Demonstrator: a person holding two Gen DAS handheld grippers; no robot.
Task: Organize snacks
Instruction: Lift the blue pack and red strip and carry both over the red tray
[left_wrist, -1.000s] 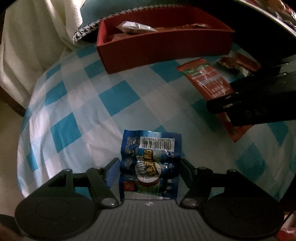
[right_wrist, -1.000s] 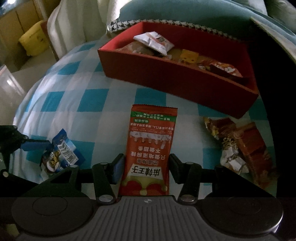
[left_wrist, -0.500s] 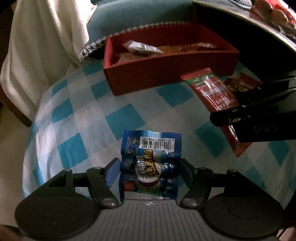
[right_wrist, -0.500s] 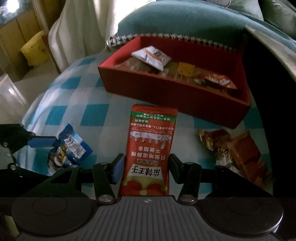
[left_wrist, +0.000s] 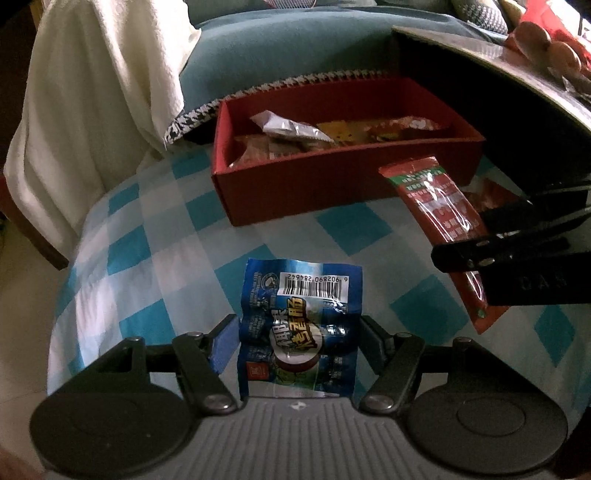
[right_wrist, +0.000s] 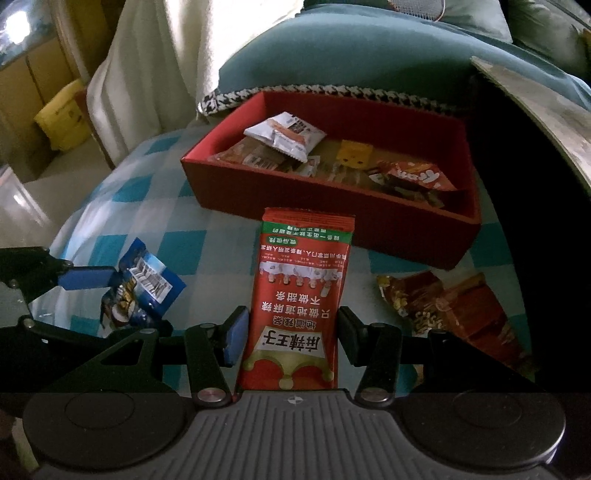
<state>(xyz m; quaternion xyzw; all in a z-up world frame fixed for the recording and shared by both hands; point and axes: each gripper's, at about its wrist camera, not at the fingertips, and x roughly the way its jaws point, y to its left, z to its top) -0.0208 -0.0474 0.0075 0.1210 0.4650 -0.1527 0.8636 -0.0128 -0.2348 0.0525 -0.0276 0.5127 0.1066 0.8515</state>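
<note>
Now both packets are carried nearer the red box (right_wrist: 332, 206), the blue packet (left_wrist: 299, 328) clamped in the left hand-held gripper (left_wrist: 297, 332) and the red packet (right_wrist: 299, 306) in the right hand-held gripper (right_wrist: 291, 332), so drop-off is judged next.

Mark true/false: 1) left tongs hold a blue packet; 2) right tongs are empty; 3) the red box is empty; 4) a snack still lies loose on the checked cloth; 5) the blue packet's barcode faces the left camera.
1. The left tongs grip a crinkled blue foil snack packet. True.
2. The right tongs are empty. False: they clamp a long red foil snack packet.
3. The red cardboard box is empty. False: several packets lie inside.
4. A brown-red snack bag lies loose on the blue-and-white checked cloth. True.
5. The blue packet's barcode faces the left camera. True.
</note>
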